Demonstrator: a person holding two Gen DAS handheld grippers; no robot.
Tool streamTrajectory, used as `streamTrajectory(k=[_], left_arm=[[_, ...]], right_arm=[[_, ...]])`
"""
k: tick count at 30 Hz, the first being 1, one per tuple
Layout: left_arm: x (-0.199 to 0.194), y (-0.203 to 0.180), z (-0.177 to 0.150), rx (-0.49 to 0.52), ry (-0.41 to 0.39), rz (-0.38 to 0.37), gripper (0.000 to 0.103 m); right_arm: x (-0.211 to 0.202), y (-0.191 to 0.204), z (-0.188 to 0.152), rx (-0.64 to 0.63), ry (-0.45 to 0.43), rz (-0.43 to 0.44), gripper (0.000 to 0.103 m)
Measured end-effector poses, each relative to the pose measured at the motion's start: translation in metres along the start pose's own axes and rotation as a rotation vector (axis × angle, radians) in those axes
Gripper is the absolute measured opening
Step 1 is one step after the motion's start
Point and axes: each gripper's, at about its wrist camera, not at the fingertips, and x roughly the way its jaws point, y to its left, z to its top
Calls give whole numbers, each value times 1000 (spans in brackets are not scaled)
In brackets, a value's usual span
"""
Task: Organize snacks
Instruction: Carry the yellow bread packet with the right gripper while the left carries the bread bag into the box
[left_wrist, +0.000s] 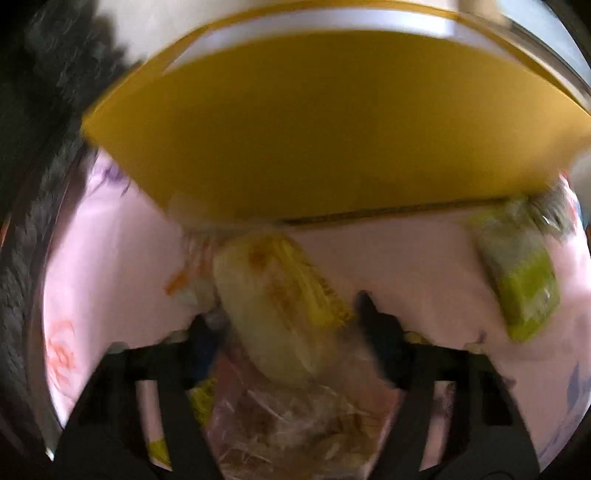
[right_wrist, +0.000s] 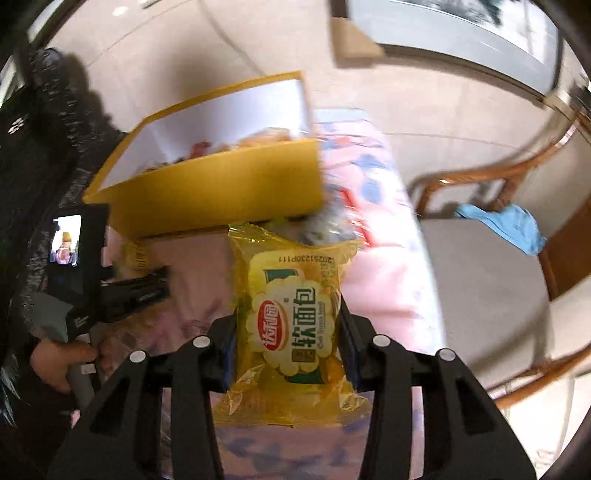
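My right gripper (right_wrist: 288, 323) is shut on a yellow soft-bread packet (right_wrist: 291, 291) and holds it above the pink floral cloth (right_wrist: 388, 295), just in front of the yellow box (right_wrist: 221, 192). That box has white inner walls and snacks inside. In the blurred left wrist view the box (left_wrist: 314, 122) fills the top. My left gripper (left_wrist: 288, 325) straddles a pale yellow packet (left_wrist: 280, 306) that lies slanted on the cloth. Its fingers stand close on either side, with slim gaps showing. The left gripper (right_wrist: 147, 288) also shows at the left of the right wrist view.
A green packet (left_wrist: 517, 284) lies to the right on the cloth, and clear-wrapped snacks (left_wrist: 295, 424) lie under the left gripper. More packets (right_wrist: 332, 221) sit at the box's right corner. A wicker chair (right_wrist: 480, 177) with a blue cloth (right_wrist: 506, 221) stands beyond the table edge. A hand (right_wrist: 59, 362) grips the left handle.
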Motion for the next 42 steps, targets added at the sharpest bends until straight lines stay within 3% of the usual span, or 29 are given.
streamTrajectory(k=[1, 3, 10, 12, 19, 22, 27, 31, 34, 37, 42], left_arm=[[-4, 1, -1, 14, 13, -46, 44], [-17, 14, -5, -42, 10, -33, 44], [-89, 48, -12, -89, -104, -7, 43], [-116, 55, -9, -124, -166, -57, 43], [-175, 51, 15, -114, -305, -85, 43], [-193, 51, 31, -92, -369, -50, 43], [-210, 60, 62, -105, -437, -124, 43], [-189, 70, 96, -105, -403, -107, 43], [-172, 79, 117, -133, -418, -185, 43], [-143, 84, 141, -162, -368, -154, 43], [-97, 76, 162, -121, -281, -121, 43]], right_arm=[[-2, -4, 0, 6, 2, -7, 44], [-8, -10, 3, 20, -15, -2, 44], [-54, -17, 14, 21, -150, 75, 44], [-69, -12, 19, 19, -191, 108, 44], [-124, 11, 47, -51, -376, 145, 44], [-139, 17, 66, -90, -441, 143, 44], [-145, 23, 101, -129, -516, 165, 44], [-121, 27, 134, -142, -502, 187, 44], [-83, 28, 164, -124, -421, 212, 44], [-40, 30, 192, -136, -331, 194, 44], [26, 31, 214, -149, -190, 172, 44]])
